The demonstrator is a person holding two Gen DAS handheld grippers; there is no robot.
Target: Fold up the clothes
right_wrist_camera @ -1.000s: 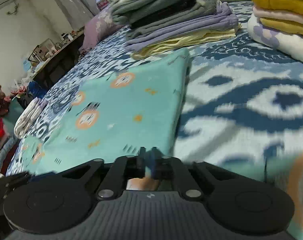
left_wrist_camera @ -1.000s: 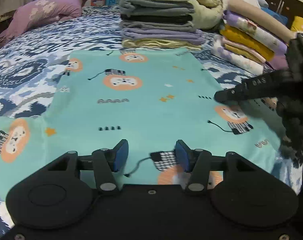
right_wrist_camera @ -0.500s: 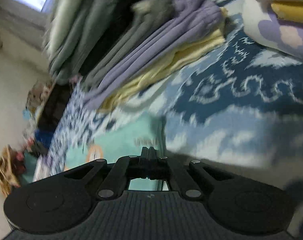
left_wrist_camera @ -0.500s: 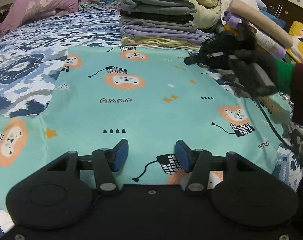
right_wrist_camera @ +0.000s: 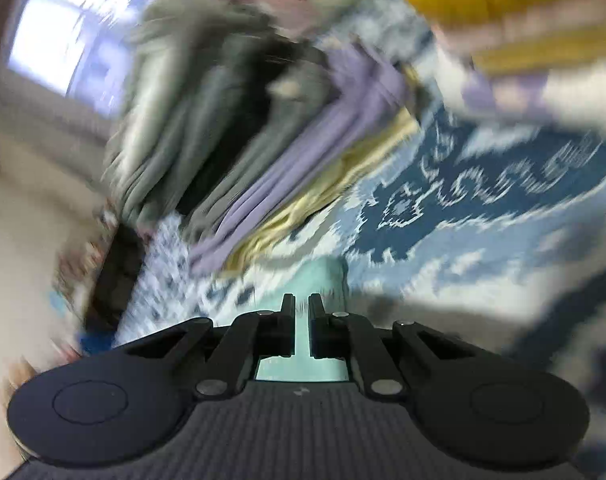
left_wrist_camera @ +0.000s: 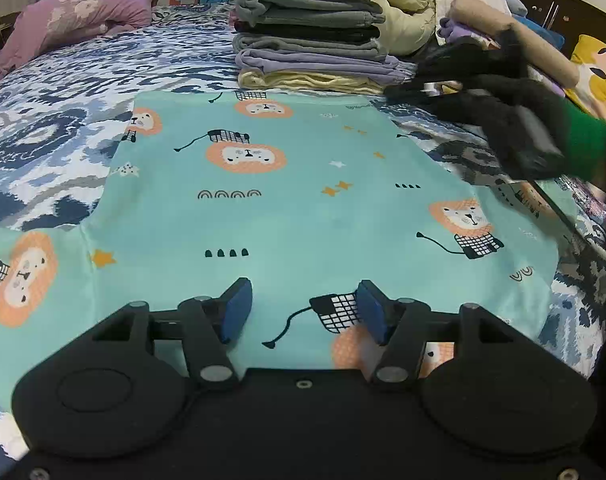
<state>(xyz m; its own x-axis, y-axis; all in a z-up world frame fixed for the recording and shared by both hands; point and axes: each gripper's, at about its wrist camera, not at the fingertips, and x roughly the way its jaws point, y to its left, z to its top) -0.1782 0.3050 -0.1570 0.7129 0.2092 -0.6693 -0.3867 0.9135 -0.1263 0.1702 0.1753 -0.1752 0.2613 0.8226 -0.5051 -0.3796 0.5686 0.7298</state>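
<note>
Left gripper (left_wrist_camera: pixel 301 312): fingers spread, just widened, empty above the teal shirt (left_wrist_camera: pixel 303 208). Right gripper (right_wrist_camera: pixel 302 320): fingers nearly closed, nothing visibly gripped. Shirt flat on bed (left_wrist_camera: pixel 55 92), partly folded; further folds remain. Folded stack (left_wrist_camera: pixel 307 24) beyond.

Two hand-held grippers, one wide, one nearly closed

The left hand-held gripper (left_wrist_camera: pixel 301 306) has just been opening, nothing pinched between its pads; the right hand-held gripper (right_wrist_camera: pixel 302 320), tilted, shows only a narrow slit.

Matte black two-finger left gripper (left_wrist_camera: pixel 299 307), blue rubber pads (left_wrist_camera: pixel 236 310), silver pivot screws; fuzzy black glove (left_wrist_camera: pixel 515 120), green cuff (left_wrist_camera: pixel 583 148)
</note>
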